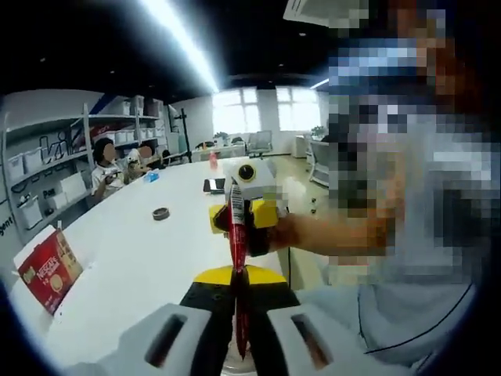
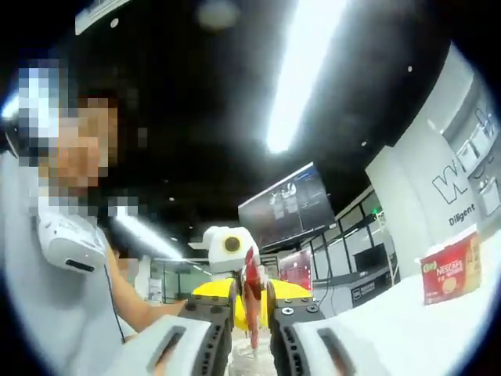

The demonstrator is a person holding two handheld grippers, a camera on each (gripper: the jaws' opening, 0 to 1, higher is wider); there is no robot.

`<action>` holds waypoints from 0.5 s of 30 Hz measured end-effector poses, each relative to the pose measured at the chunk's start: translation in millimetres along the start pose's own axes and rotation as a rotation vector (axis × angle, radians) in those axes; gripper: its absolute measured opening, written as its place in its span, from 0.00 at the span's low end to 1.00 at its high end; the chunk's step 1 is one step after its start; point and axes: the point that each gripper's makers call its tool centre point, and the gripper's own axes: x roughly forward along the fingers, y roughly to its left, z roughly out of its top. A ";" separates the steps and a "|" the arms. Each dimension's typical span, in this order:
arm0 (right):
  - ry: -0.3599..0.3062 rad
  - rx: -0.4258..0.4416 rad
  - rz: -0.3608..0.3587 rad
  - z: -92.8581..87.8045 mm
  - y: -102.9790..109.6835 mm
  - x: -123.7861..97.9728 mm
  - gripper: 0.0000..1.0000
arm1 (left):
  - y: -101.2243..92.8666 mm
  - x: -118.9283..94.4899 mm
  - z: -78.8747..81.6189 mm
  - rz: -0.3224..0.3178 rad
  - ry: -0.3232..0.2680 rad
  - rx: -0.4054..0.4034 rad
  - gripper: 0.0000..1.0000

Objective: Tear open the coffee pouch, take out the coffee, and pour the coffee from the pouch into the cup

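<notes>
A thin red coffee stick pouch (image 1: 237, 258) stands upright between both grippers above the white table (image 1: 133, 258). My left gripper (image 1: 239, 317) is shut on its lower end. The right gripper (image 1: 242, 216), with yellow pads, faces me and is shut on the pouch's upper part. In the right gripper view the same pouch (image 2: 251, 286) rises between my right gripper's (image 2: 252, 325) fingers, with the left gripper (image 2: 249, 301) opposite. A pale round shape (image 1: 235, 366) sits just below the jaws; I cannot tell whether it is the cup.
A red Nescafe box (image 1: 48, 270) stands near the table's left edge, also seen in the right gripper view (image 2: 450, 274). A small black ring (image 1: 160, 213), a phone (image 1: 214, 186) and a red bottle (image 1: 212, 159) lie farther along. People sit by shelves (image 1: 47, 168).
</notes>
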 end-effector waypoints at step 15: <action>-0.025 -0.035 -0.041 4.8 3.4 -7.4 0.09 | -1.5 -1.2 1.4 -0.006 -0.073 -0.008 0.11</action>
